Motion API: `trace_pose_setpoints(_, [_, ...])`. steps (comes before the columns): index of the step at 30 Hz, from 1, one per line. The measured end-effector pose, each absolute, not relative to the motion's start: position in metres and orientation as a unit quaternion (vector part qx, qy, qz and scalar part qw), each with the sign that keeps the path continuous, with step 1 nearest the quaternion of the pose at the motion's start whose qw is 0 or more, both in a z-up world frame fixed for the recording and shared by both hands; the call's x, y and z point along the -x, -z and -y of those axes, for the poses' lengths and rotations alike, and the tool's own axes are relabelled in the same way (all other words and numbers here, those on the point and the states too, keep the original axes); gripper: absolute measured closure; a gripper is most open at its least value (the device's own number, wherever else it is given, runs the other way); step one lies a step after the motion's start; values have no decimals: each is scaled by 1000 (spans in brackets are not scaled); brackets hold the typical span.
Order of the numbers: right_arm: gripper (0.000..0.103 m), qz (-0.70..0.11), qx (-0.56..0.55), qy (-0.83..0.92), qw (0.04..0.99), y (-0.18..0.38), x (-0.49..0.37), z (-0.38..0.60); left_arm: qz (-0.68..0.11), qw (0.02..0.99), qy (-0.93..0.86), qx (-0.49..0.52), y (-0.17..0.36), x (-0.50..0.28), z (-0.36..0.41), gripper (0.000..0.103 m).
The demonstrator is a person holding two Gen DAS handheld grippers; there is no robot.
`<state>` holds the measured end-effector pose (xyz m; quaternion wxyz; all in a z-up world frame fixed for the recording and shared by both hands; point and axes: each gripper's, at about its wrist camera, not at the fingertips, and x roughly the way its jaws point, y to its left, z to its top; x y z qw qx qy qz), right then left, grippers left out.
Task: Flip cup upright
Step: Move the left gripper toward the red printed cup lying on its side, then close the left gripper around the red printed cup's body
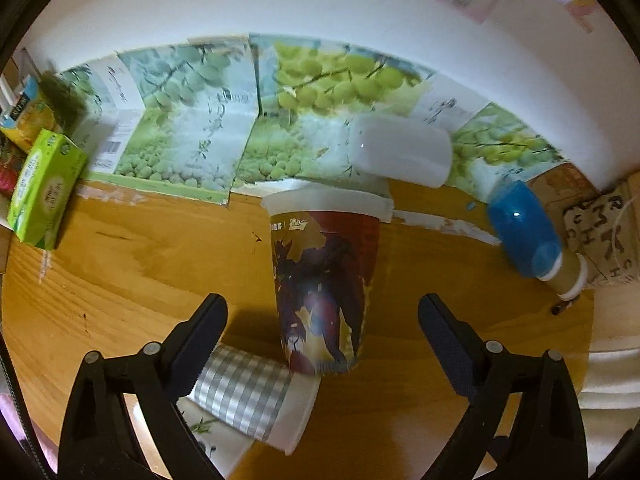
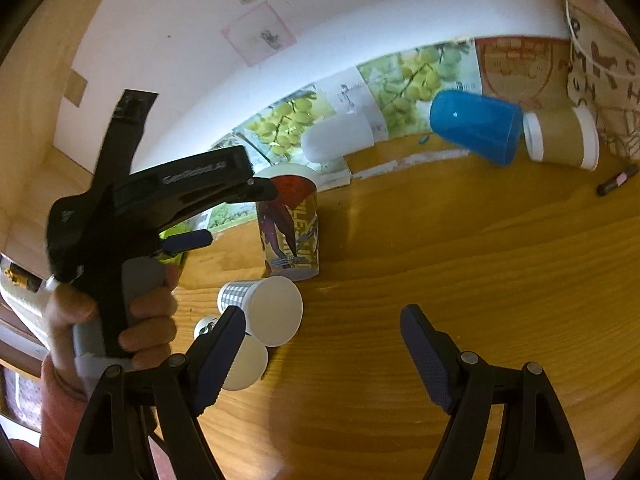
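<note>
Printed cup (image 1: 320,280) dark red, gold, purple; lying cup (image 1: 248,400) grey-and-white checked; another cup (image 1: 520,228) blue; box (image 1: 44,192) lime green; table (image 1: 140,280) honey-brown wood.

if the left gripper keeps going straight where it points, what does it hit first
Most likely the upright red printed paper cup, centred between the open left gripper fingers; depth is hard to judge.

Black tongs (image 2: 322,350), blue textured pads (image 2: 424,356), pink sleeve (image 2: 60,420).

Wooden tabletop (image 1: 132,264) under warm light. White wall (image 1: 320,4) behind, grape posters (image 1: 320,80) along its base.
</note>
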<state>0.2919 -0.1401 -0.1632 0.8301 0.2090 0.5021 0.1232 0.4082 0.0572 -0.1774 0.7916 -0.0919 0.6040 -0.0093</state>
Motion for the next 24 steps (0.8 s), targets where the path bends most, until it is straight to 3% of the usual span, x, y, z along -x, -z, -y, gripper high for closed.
trace_pose_setpoints(10, [22,-517,-223,-109,819,178,-303,148,-642,762,6,86,209,-424,-50,16])
trace_pose_setpoints(17, [22,-522,-233,-102,814,181,-304,152,-663,743,-1,92,225,-430,-51,31])
trace_pose_setpoints(24, [22,-522,-238,-99,813,181,-301,156,-658,748,4,91,221,-429,-48,31])
